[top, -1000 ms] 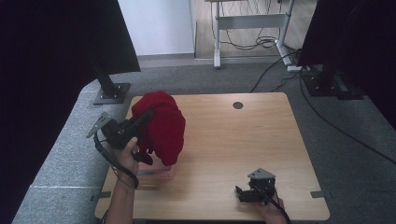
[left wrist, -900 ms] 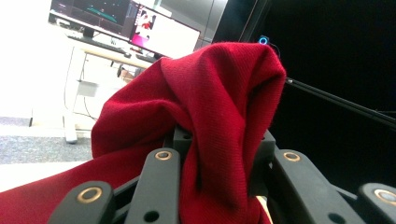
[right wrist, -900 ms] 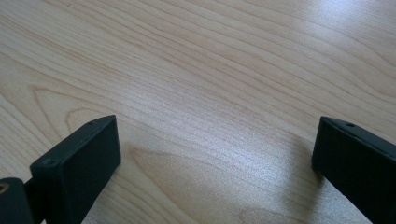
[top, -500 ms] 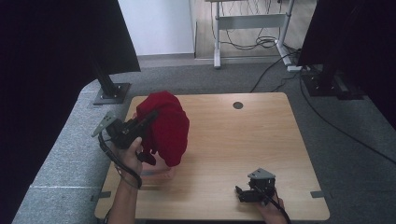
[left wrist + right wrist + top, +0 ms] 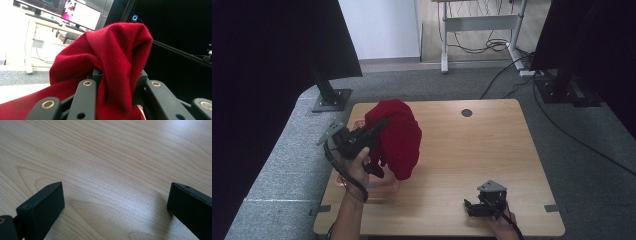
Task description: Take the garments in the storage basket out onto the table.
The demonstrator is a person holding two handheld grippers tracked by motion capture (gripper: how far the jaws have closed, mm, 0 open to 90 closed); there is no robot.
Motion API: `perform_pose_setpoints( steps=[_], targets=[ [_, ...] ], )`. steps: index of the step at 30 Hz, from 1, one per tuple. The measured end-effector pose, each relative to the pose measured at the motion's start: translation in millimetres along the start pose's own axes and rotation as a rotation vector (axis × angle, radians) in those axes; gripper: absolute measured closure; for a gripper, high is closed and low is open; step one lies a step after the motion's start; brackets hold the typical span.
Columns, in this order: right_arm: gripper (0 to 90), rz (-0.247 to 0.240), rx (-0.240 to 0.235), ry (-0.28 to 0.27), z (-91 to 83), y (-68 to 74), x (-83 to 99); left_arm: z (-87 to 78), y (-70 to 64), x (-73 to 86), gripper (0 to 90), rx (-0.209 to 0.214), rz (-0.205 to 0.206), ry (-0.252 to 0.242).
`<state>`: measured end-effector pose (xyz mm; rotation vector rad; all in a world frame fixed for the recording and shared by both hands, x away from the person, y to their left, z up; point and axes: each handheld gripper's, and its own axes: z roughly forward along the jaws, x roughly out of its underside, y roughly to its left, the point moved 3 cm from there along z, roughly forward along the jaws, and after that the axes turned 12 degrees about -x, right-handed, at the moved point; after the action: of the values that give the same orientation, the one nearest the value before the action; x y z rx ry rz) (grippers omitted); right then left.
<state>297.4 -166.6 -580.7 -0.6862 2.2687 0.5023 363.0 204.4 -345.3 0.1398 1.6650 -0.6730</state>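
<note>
A red cloth (image 5: pixel 398 136) hangs bunched over the left half of the wooden table (image 5: pixel 472 150). My left gripper (image 5: pixel 380 125) is shut on a fold of it and holds it up off the table. In the left gripper view the red cloth (image 5: pixel 112 52) drapes over and between the black jaws. A pale pink container (image 5: pixel 382 184) lies under the hanging cloth, mostly hidden. My right gripper (image 5: pixel 469 207) rests on the table near the front right edge. Its jaws stand wide open over bare wood in the right gripper view (image 5: pixel 115 202).
A round dark grommet (image 5: pixel 467 112) sits near the table's far edge. A black stand base (image 5: pixel 332 100) is on the grey carpet at the far left. Another stand (image 5: pixel 562 90) and cables are at the far right, with a desk frame (image 5: pixel 482 25) behind.
The left gripper has carried the red cloth slightly to the right and a little higher. The right gripper has stayed where it was.
</note>
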Motion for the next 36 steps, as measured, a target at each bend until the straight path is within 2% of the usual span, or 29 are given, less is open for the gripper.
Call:
perform_pose_setpoints(
  steps=[36],
  targets=[
    [0.9, -0.001, 0.000, 0.000, 0.0, -0.1, 0.0, 21.3, -28.5, 0.7, 71.5, 0.037, 0.016, 0.028]
  ],
)
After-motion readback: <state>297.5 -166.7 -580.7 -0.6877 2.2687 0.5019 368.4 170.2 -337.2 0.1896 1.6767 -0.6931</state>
